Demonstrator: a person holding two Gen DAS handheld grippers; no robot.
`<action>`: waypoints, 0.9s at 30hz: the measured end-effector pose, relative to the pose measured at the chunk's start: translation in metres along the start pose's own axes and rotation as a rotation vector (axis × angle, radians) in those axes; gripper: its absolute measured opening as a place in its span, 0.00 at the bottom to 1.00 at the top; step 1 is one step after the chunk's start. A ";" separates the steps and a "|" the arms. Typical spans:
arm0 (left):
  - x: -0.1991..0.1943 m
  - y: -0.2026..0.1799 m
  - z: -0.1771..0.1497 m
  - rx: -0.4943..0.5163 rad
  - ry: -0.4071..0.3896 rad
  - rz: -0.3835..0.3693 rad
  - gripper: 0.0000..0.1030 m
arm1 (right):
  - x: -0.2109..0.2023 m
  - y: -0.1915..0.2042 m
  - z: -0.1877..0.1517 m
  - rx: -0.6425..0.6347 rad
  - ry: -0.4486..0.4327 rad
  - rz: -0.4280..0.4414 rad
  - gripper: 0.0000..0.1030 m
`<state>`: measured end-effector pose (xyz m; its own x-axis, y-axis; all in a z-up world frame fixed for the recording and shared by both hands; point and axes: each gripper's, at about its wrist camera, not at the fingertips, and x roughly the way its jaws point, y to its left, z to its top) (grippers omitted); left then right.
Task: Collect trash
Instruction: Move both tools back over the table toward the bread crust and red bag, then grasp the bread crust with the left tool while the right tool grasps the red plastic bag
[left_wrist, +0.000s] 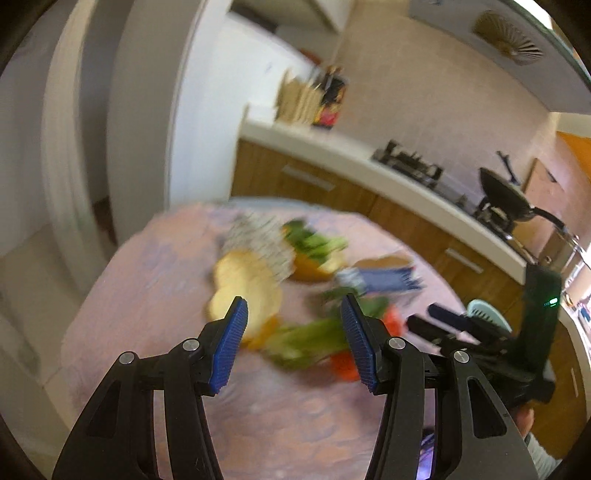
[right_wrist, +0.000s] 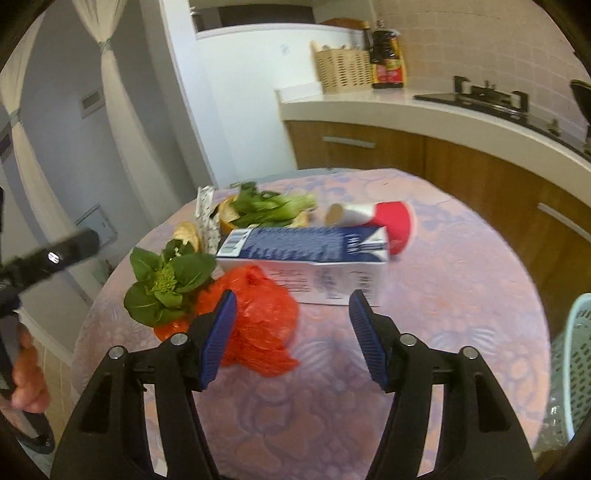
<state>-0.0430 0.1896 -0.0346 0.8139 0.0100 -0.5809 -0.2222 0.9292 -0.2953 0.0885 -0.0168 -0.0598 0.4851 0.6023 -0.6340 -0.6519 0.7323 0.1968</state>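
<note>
Leafy greens (right_wrist: 166, 284) at left centre of right wrist view, red plastic bag (right_wrist: 258, 317) crumpled beside, blue-and-white carton (right_wrist: 306, 258) lying flat at centre, all on pink surface (right_wrist: 461, 295). Left tool (left_wrist: 293, 336) open, empty. Right tool (right_wrist: 291, 332) open, empty above bag.

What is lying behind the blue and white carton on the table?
Behind the carton lies a red and white paper cup on its side, and further left leafy greens on orange peel. The carton covers the cup's lower side.
</note>
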 end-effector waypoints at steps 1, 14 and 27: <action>0.006 0.008 -0.003 -0.010 0.020 0.002 0.48 | 0.004 0.001 -0.001 -0.005 0.016 -0.007 0.65; 0.079 0.074 0.013 -0.197 0.132 -0.079 0.60 | 0.021 0.009 0.000 -0.049 0.074 0.001 0.76; 0.107 0.084 0.003 -0.293 0.155 -0.283 0.72 | 0.015 0.014 -0.003 -0.078 0.067 0.078 0.80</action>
<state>0.0270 0.2696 -0.1194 0.7795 -0.3061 -0.5465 -0.1633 0.7430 -0.6491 0.0849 0.0013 -0.0693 0.3924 0.6319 -0.6683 -0.7307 0.6555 0.1908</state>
